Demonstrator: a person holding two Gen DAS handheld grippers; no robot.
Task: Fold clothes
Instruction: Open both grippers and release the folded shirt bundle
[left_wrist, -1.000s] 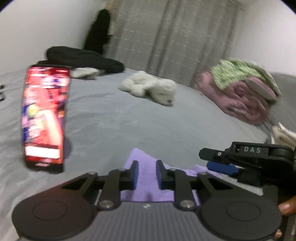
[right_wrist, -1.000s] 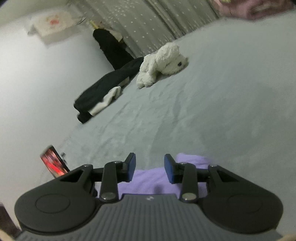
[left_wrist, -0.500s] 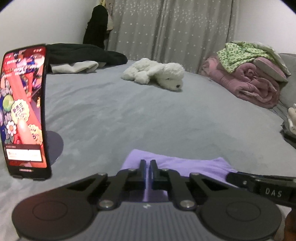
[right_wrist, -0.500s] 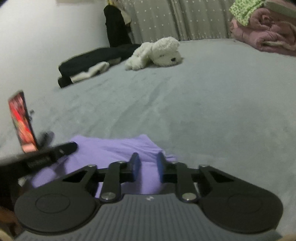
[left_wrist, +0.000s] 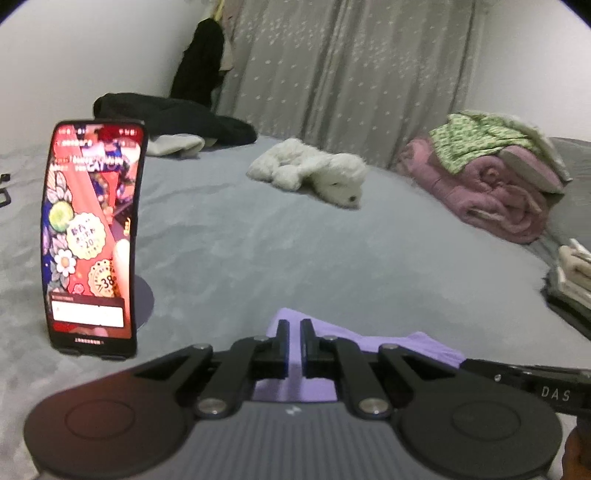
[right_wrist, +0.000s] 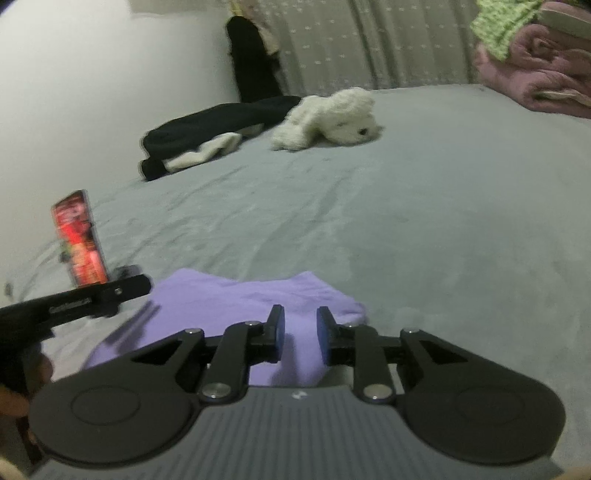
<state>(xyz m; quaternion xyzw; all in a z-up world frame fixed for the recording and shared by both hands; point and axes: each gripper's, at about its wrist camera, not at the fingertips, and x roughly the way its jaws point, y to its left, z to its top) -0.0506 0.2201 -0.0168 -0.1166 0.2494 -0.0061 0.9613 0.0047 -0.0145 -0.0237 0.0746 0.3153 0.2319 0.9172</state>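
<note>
Nearest the cameras, the left gripper (left_wrist: 294, 334) stands all but closed over a purple garment (right_wrist: 236, 299) lying flat on the grey bed (right_wrist: 424, 206); whether cloth is pinched there is unclear. Just beside it, the right gripper (right_wrist: 298, 325) has just been opening, jaws apart above the fabric's right edge. Judging by this, a fold is being set down; next comes smoothing or another grasp. Farther off stand a phone (left_wrist: 94, 236) and a plush dog (left_wrist: 314, 173).

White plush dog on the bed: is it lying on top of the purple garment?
No, the plush dog lies far up the bed, well apart from the purple garment.
</note>
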